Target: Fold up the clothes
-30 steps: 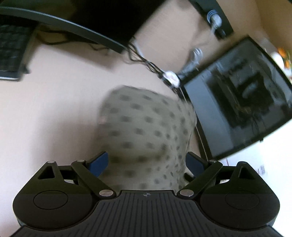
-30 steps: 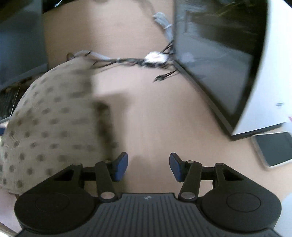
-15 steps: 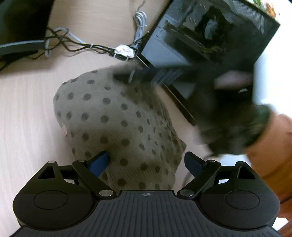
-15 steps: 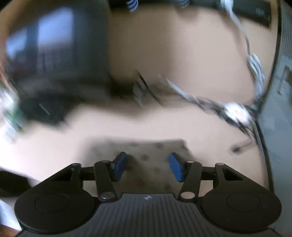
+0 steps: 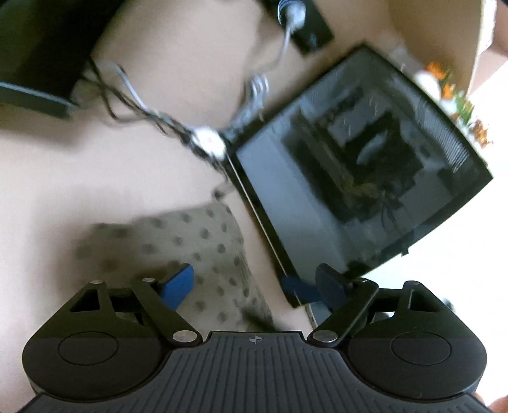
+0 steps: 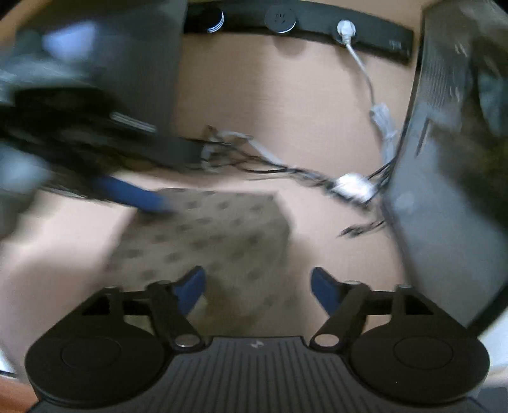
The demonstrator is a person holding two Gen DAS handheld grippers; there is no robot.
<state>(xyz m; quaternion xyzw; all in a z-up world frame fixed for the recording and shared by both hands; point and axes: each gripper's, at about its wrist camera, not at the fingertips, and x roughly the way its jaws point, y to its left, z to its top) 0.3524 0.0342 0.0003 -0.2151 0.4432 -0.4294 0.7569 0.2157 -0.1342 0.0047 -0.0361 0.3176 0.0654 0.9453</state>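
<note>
Both claws are hanging over the one garment on my worktop. My left claw is standing wide with its jaws closing a little, gripping nothing: one blue pad is hovering over the cloth, the other over the edge of the computer case. My right claw is released and its jaws are opening, the cloth lying under the gap with neither pad pressing on it.

I am counting one folded polka-dot garment, olive-grey with dark spots, lying flat on the beige worktop just beside the case. In the right wrist view it is showing as a rough rectangle whose long axis is running from the near left to the far right corner, that far corner pointing toward the cable bundle. Motion blur is hiding its near edge.

Also in view: one dark computer case with a glass side, one bundle of cables tied with a white tag, one black power strip along the far edge with one white plug in it, and one dark monitor at far left. My left claw is crossing the right wrist view as a blurred blue streak at the garment's far left corner.
</note>
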